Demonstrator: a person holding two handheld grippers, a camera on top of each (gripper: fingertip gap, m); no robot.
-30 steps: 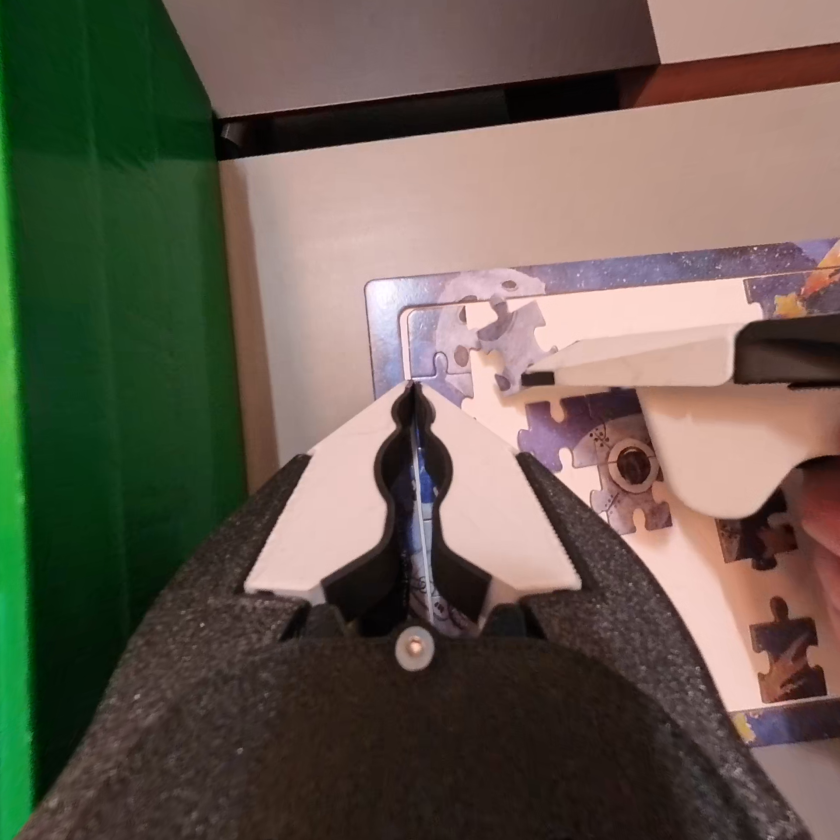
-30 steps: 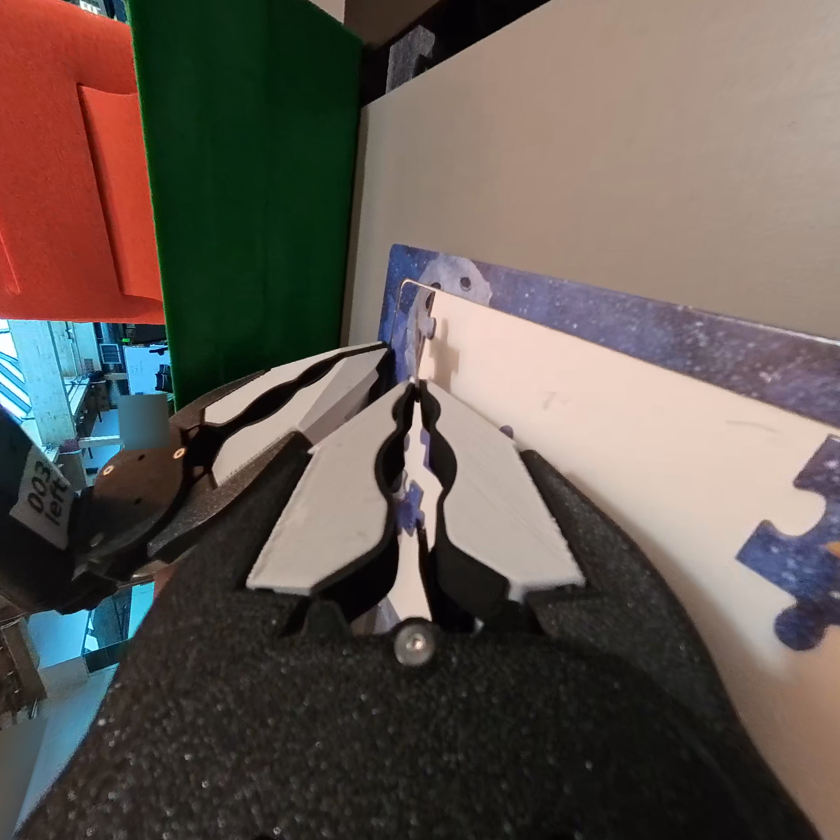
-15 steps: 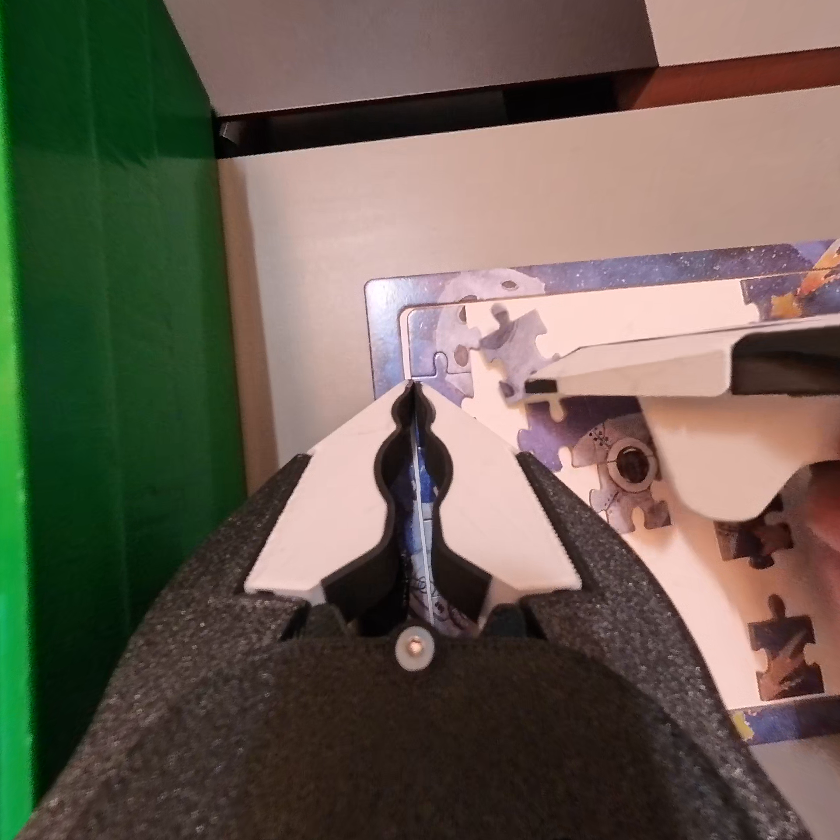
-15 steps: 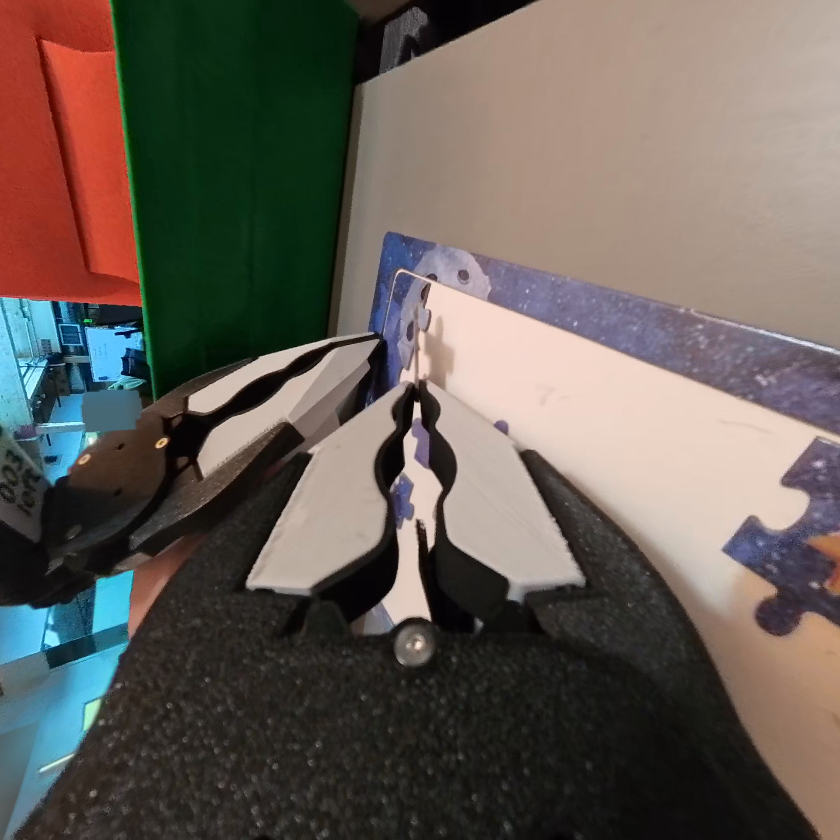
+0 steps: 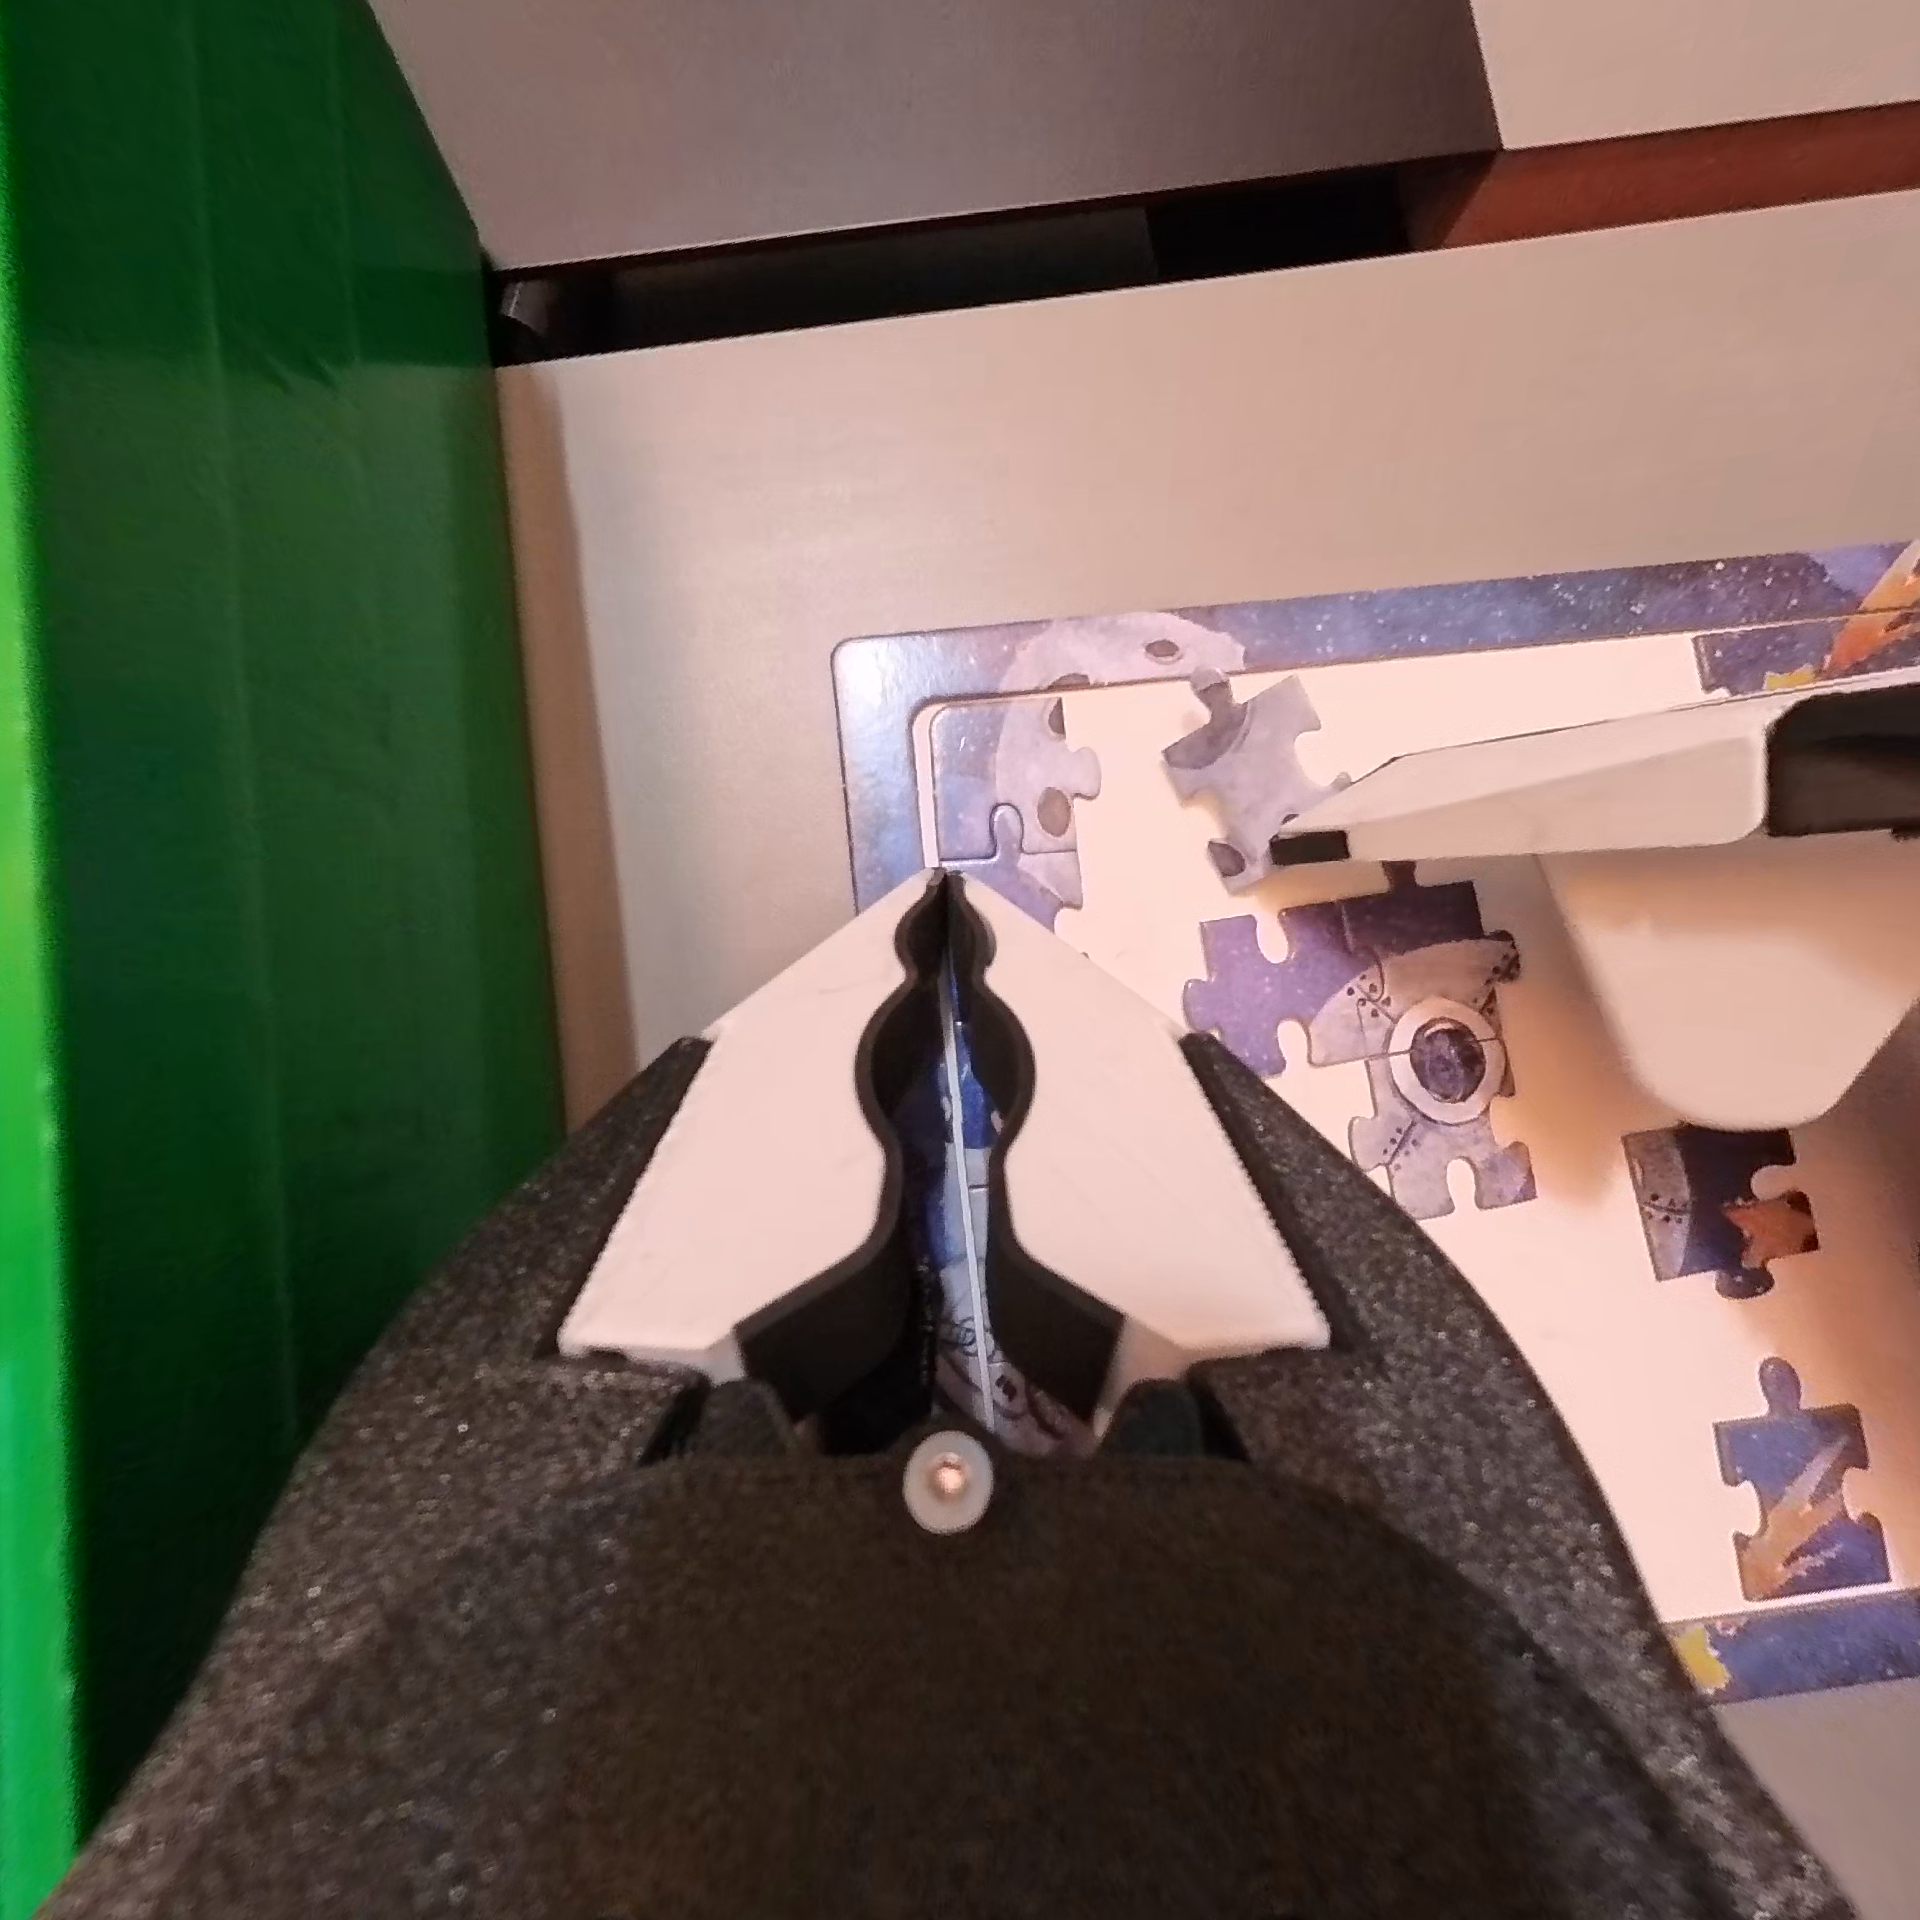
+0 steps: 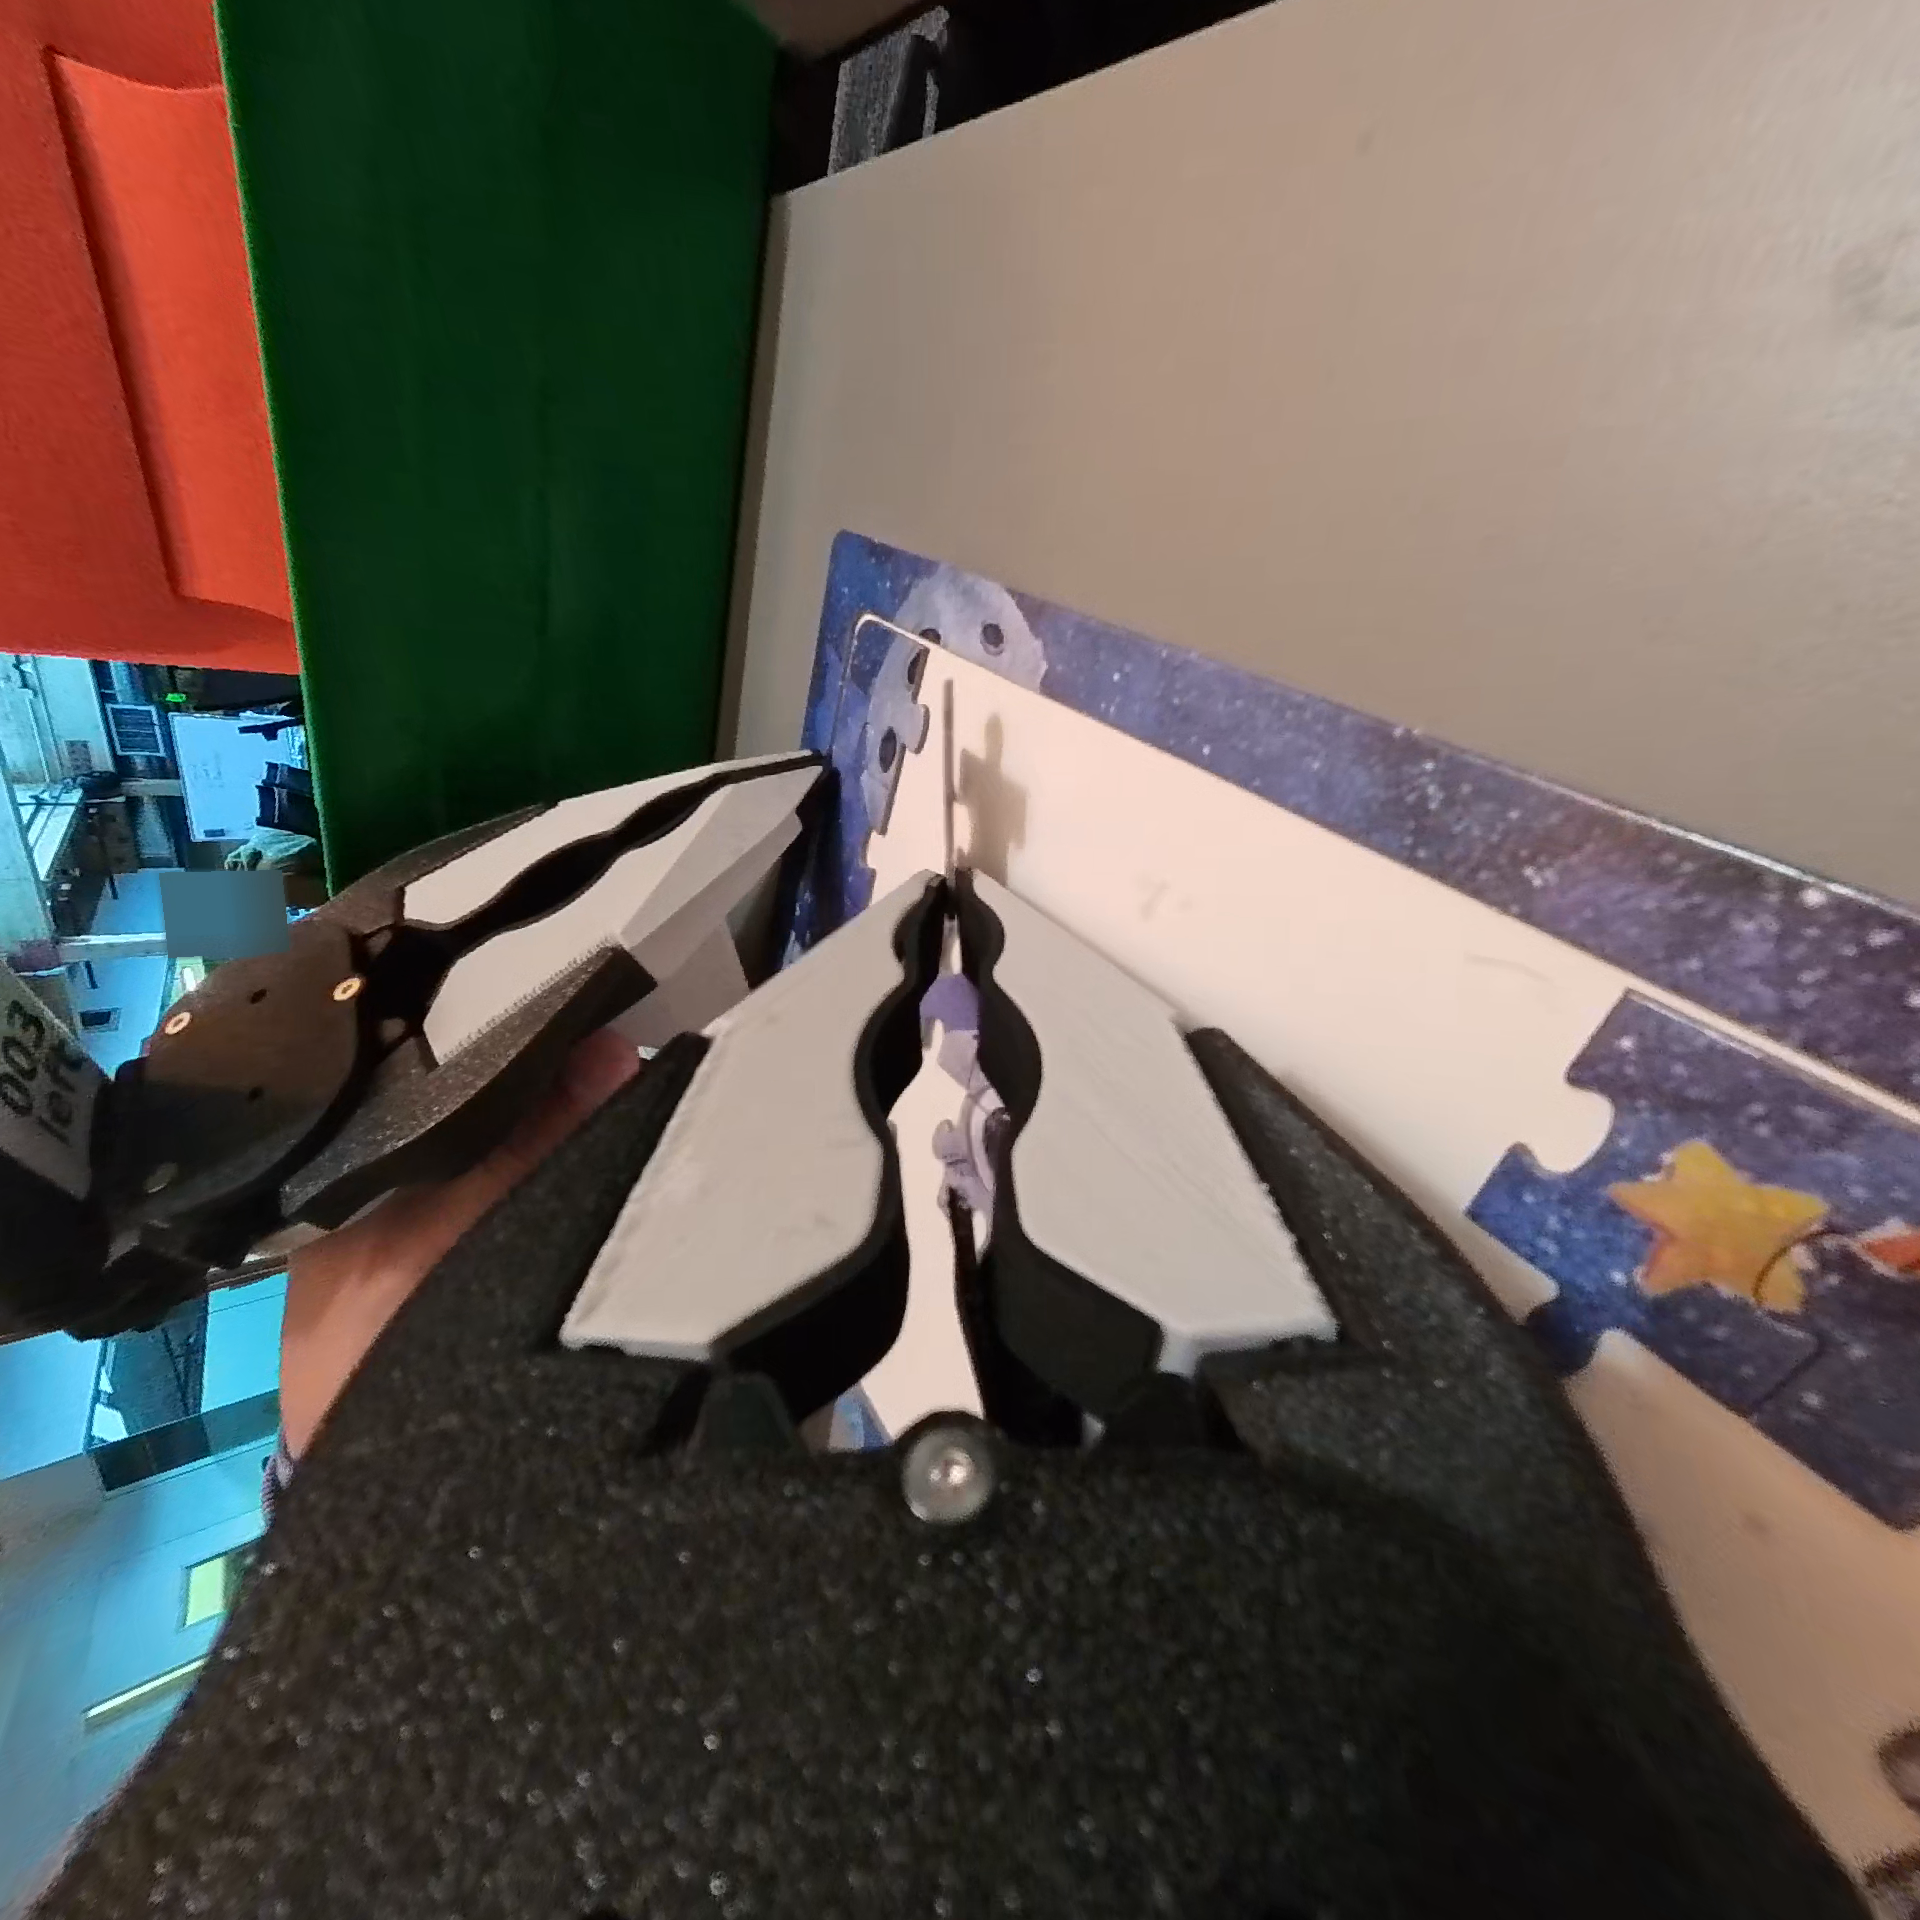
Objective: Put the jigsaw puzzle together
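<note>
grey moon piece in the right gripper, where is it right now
In the left wrist view, the grey moon piece is pinched by the right gripper, near the puzzle tray's top-left corner.

Puzzle tray (image 5: 883, 748) lies on table (image 5: 1039, 499), right of panel (image 5: 260, 727).

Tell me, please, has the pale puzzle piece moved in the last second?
Yes: the pale puzzle piece slid rightward in the left wrist view, away from the fitted corner piece.

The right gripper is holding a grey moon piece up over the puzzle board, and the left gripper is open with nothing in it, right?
Not quite. The left gripper is shut, with its tips at the puzzle board's edge, as the left wrist view shows. The right gripper does hold the grey moon piece over it.
</note>
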